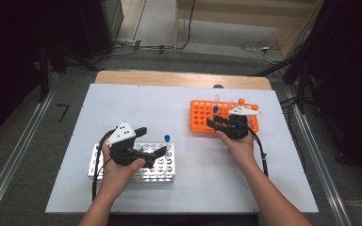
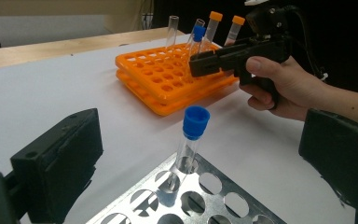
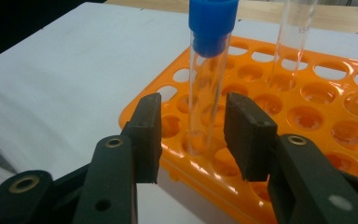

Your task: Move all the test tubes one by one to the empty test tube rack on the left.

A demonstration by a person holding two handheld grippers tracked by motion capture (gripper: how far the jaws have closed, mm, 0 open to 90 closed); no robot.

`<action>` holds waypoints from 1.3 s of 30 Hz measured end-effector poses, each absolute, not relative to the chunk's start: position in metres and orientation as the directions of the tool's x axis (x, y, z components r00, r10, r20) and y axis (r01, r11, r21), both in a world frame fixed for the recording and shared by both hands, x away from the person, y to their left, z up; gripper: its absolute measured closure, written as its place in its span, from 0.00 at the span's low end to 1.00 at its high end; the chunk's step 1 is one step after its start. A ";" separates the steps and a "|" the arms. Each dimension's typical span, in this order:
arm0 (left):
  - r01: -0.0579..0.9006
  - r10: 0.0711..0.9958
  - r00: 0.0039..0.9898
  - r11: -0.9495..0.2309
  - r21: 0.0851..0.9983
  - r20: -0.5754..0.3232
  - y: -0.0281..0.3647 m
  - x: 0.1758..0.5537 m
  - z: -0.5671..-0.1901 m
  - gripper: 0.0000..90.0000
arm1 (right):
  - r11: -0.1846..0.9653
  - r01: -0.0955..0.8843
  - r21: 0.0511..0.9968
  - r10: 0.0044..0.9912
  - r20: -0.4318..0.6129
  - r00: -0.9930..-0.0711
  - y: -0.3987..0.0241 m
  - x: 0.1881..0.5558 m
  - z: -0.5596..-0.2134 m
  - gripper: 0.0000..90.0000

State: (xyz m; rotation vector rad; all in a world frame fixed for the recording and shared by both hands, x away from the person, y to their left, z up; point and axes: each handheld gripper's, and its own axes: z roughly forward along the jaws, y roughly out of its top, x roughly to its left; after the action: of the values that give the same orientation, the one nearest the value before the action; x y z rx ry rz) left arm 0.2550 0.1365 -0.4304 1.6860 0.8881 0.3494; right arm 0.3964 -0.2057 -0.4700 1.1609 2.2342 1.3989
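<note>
Right tongs (image 3: 192,135) part-open, gaps either side of blue-capped tube (image 3: 208,79) near orange rack (image 3: 279,112) edge, left tongs (image 2: 200,154) wide open

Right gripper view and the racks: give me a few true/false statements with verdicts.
1. The right gripper has its jaws on either side of a blue-capped tube in the orange rack. True.
2. Its pads already press on that tube. False: gaps show on both sides.
3. The metal rack holds one blue-capped tube. True.
4. The left gripper holds a tube. False: its jaws are open and hold nothing.
</note>
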 end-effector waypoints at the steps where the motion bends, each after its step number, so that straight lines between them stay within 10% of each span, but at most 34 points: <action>1: 0.374 0.710 0.670 -0.072 0.925 -0.216 0.137 0.255 -0.430 0.00 | 0.215 0.487 0.846 0.746 0.180 -0.642 -0.204 0.397 -0.471 0.63; 14: 0.378 0.709 0.670 -0.073 0.923 -0.219 0.135 0.257 -0.431 0.00 | 0.214 0.477 0.853 0.767 0.156 -0.622 -0.192 0.400 -0.482 0.82; 39: 0.340 0.677 0.718 -0.140 0.930 -0.161 0.106 0.260 -0.419 0.01 | 0.221 0.374 0.901 0.729 0.102 -0.677 -0.214 0.372 -0.442 0.83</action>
State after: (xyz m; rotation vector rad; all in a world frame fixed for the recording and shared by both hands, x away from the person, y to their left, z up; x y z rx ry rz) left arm 0.2604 0.1063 -0.4193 1.7453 0.8106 0.3552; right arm 0.3716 -0.2144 -0.4424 1.0266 2.1580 1.4407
